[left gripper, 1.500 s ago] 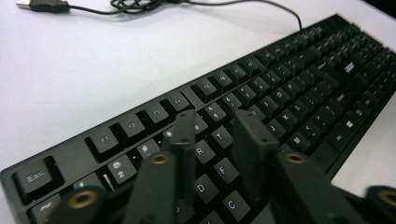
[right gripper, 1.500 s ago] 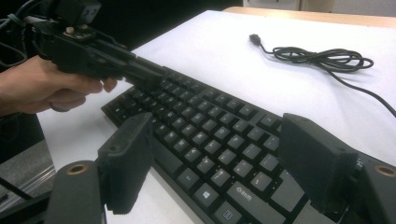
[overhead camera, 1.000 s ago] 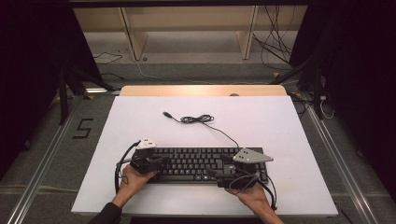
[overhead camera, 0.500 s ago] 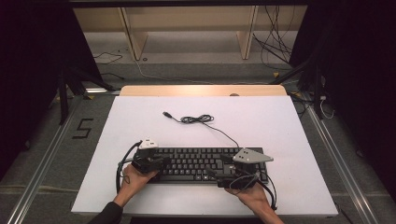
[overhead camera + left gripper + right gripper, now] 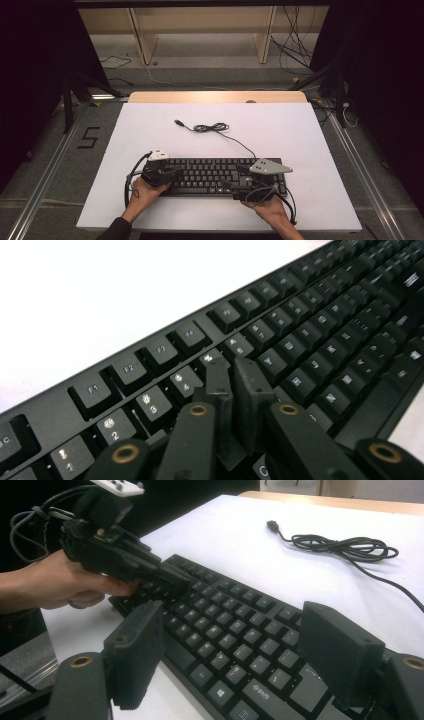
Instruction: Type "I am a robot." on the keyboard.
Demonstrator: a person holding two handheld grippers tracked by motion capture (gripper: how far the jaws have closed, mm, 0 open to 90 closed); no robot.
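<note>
Left gripper (image 5: pixel 235 375), jaws nearly shut and just easing apart, seemingly pecks keyboard (image 5: pixel 215 175) keys; right gripper (image 5: pixel 240 655) wide astride its end. Next: aim next key.

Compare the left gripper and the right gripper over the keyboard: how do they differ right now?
The left gripper has its fingers nearly together, tips over the number row, and nothing shows between them; the right gripper has its fingers wide apart. The left gripper sits at the left end of the keyboard, the right gripper at the right end. Both are hand-held, black, and low over the keys.
</note>
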